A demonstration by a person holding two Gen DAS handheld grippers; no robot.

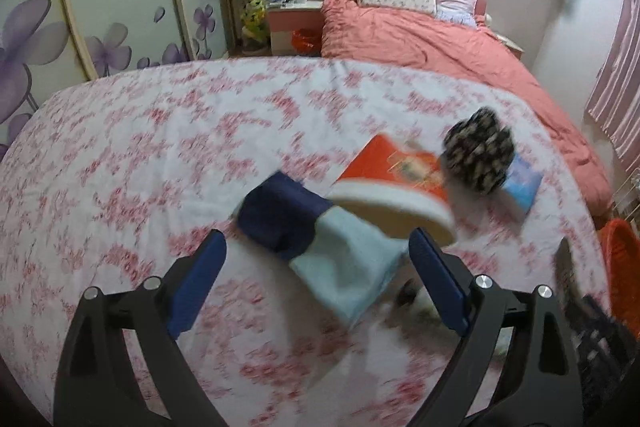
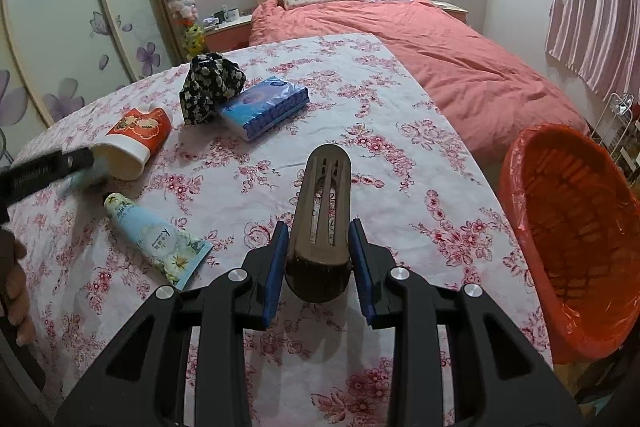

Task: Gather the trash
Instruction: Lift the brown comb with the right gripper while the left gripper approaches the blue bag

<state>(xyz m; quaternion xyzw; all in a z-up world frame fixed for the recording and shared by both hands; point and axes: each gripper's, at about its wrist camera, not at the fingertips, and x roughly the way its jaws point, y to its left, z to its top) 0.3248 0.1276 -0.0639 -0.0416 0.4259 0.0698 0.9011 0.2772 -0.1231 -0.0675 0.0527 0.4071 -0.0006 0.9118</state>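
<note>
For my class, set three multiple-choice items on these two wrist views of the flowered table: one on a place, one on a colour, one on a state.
1. Where does the orange-lined bin stand in the right wrist view?
A. on the bed
B. off the table's right edge
C. under the wardrobe

2. What colour is the tissue pack?
A. blue
B. green
C. yellow

3. What is the right gripper doing?
A. standing open over nothing
B. shut on a brown slotted piece
C. shut on the tube

Answers:
1 B, the bin shows beside the flowered tablecloth, to the right.
2 A, its wrapper is blue with white ends.
3 B, both blue pads press the sides of the brown slotted piece; the lotion tube lies apart on the cloth.
</note>
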